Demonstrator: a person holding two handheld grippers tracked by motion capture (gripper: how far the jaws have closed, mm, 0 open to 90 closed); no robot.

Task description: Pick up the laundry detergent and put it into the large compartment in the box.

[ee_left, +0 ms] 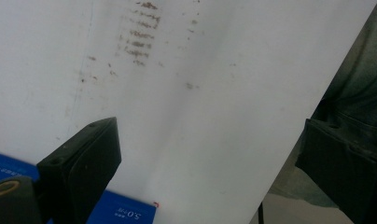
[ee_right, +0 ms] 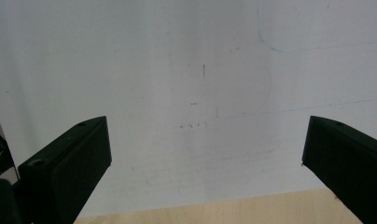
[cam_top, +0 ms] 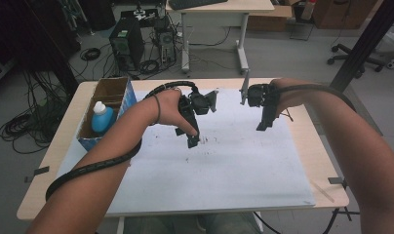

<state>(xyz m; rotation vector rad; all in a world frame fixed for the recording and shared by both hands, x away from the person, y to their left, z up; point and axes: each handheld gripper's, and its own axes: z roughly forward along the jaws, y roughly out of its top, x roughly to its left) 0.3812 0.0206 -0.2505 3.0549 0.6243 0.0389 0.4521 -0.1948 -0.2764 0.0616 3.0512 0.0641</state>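
Both of my grippers hang just above a large white sheet [cam_top: 224, 165] that covers most of the table. My left gripper [cam_top: 192, 140] is left of the middle; in the left gripper view [ee_left: 214, 154] its jaws stand wide apart with nothing between them, over brown smudges [ee_left: 140, 37] on the sheet. My right gripper [cam_top: 263, 126] is farther back and to the right. In the right gripper view [ee_right: 207, 149] its jaws are also wide apart and empty, above faint blue pen lines [ee_right: 266, 84].
A cardboard box with a blue side [cam_top: 119, 90] stands at the table's back left and holds a blue bottle with a white cap [cam_top: 102, 117]. A blue printed surface [ee_left: 123, 212] lies by the left jaw. The wooden table edge [ee_right: 214, 212] borders the sheet.
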